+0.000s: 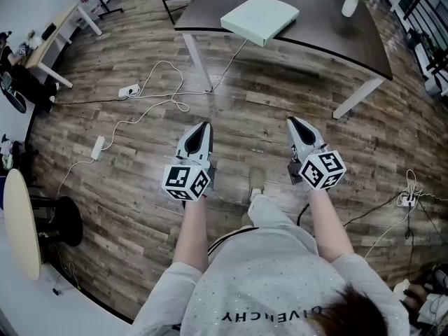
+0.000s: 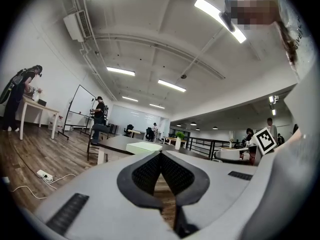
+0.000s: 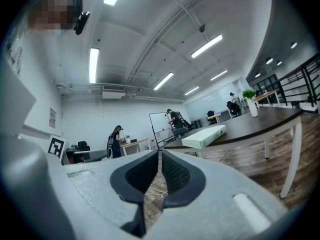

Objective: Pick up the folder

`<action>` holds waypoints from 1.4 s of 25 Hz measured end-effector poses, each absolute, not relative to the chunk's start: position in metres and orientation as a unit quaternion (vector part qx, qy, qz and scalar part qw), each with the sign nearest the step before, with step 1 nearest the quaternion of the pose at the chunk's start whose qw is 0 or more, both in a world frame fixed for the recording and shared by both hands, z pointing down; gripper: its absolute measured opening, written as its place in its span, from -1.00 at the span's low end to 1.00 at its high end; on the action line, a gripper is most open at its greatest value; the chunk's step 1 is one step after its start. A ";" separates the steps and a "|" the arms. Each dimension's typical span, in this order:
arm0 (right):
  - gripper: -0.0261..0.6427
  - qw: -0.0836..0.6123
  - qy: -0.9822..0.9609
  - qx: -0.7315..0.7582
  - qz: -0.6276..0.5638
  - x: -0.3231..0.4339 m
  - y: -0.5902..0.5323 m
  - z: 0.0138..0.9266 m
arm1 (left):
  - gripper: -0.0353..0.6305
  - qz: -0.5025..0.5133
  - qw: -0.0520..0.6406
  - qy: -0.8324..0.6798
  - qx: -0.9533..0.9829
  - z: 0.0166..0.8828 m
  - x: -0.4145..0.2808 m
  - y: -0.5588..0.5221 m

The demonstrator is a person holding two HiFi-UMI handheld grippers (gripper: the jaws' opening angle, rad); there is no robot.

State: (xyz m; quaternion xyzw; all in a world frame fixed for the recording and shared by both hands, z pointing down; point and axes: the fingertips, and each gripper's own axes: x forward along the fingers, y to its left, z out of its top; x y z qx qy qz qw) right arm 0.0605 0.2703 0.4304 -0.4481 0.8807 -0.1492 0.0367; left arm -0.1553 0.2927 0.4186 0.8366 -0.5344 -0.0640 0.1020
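The folder (image 1: 260,18) is a flat pale-green slab lying near the front left edge of a dark table (image 1: 329,26). It also shows far off in the left gripper view, folder (image 2: 144,147), and in the right gripper view, folder (image 3: 204,136). Both grippers are held level over the wood floor, well short of the table. My left gripper (image 1: 204,126) (image 2: 160,153) is shut with nothing between its pads. My right gripper (image 1: 293,122) (image 3: 160,152) is shut too, its tips all but touching and nothing held.
A white vase with a plant (image 1: 351,2) stands on the table's far side. White table legs (image 1: 198,61) (image 1: 357,96) slant down to the floor. Cables and a power strip (image 1: 128,90) lie on the floor at the left. Other people (image 2: 98,111) (image 3: 116,141) stand by distant desks.
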 end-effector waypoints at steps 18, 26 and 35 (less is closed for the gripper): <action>-0.55 0.039 0.874 -0.439 -0.204 0.073 0.116 0.459 | -0.90 -0.047 0.128 -0.539 0.831 0.444 -0.139 0.139; -0.52 0.031 0.876 -0.428 -0.222 0.074 0.066 0.478 | -0.90 -0.048 0.132 -0.548 0.825 0.449 -0.139 0.084; -0.50 0.023 0.877 -0.421 -0.232 0.084 0.023 0.492 | -0.90 -0.045 0.145 -0.550 0.821 0.464 -0.128 0.040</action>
